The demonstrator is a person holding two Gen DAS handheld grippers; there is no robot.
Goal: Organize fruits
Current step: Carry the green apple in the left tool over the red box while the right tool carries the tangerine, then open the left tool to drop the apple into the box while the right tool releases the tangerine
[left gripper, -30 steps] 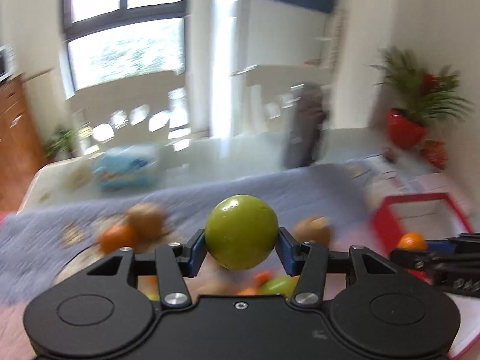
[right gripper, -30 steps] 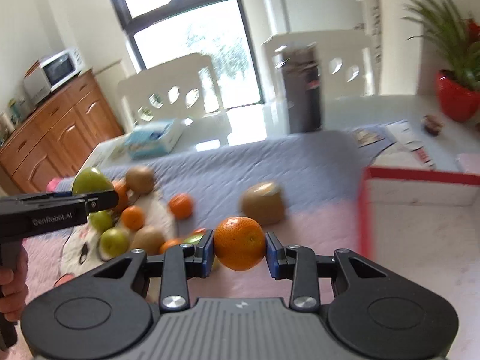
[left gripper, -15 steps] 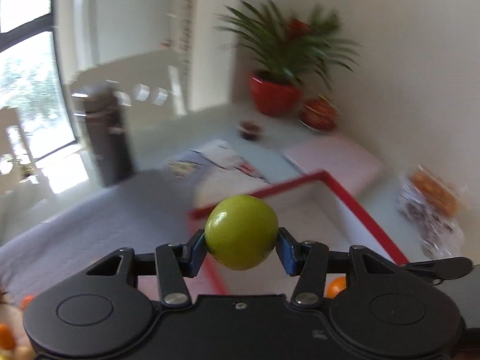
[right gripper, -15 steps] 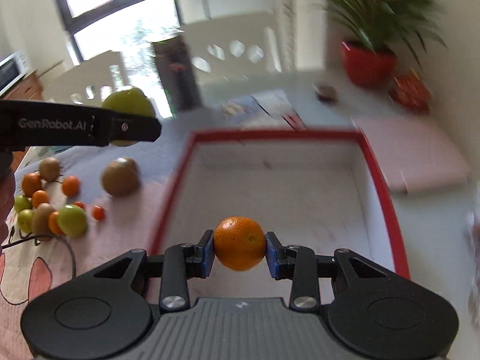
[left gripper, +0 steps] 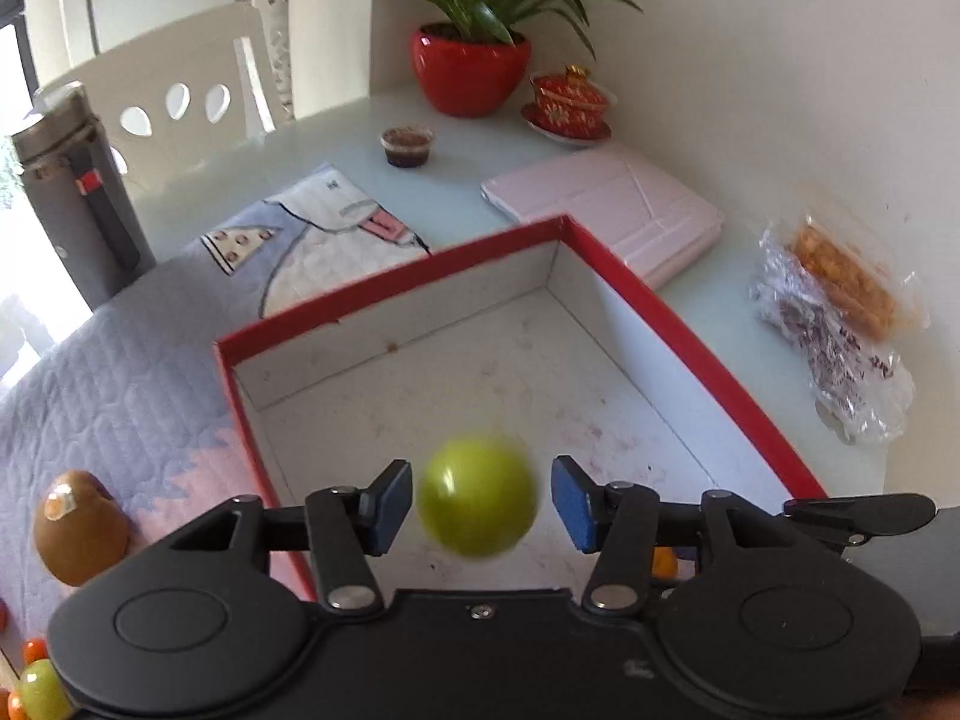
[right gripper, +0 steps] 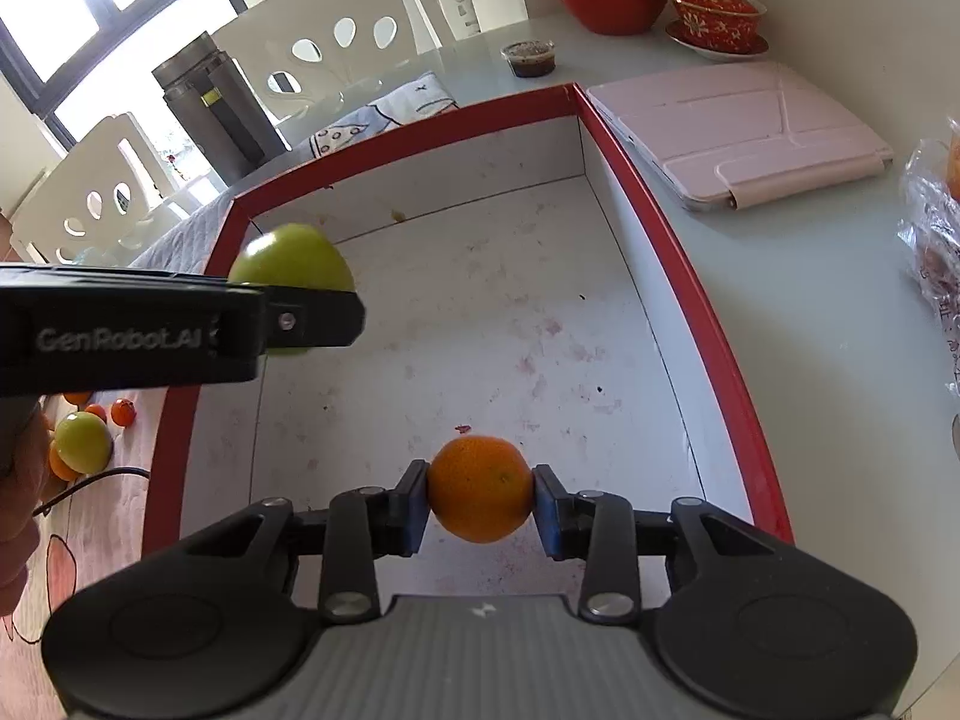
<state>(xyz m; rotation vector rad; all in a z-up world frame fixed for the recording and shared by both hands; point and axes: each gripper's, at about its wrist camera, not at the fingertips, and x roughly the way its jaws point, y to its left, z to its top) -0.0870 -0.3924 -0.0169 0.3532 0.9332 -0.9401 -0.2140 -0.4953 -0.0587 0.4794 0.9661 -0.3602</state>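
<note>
Jaws of the left gripper (left gripper: pixel 482 504) stand apart, gaps both sides of the blurred green apple (left gripper: pixel 477 495) between them, over the red-rimmed box (left gripper: pixel 678 324); right gripper (right gripper: pixel 480 504) pads clamp the orange (right gripper: pixel 480 487) low over the stained white box floor. Beyond the box's left wall, loose fruit on the quilted cloth (left gripper: pixel 108 372): a brown kiwi (left gripper: pixel 79 534), a second green apple (right gripper: pixel 84 441), small oranges; farther off, pink tablet case (right gripper: pixel 750 132), grey flask (left gripper: pixel 75 192), red plant pot (left gripper: pixel 471 69).
</note>
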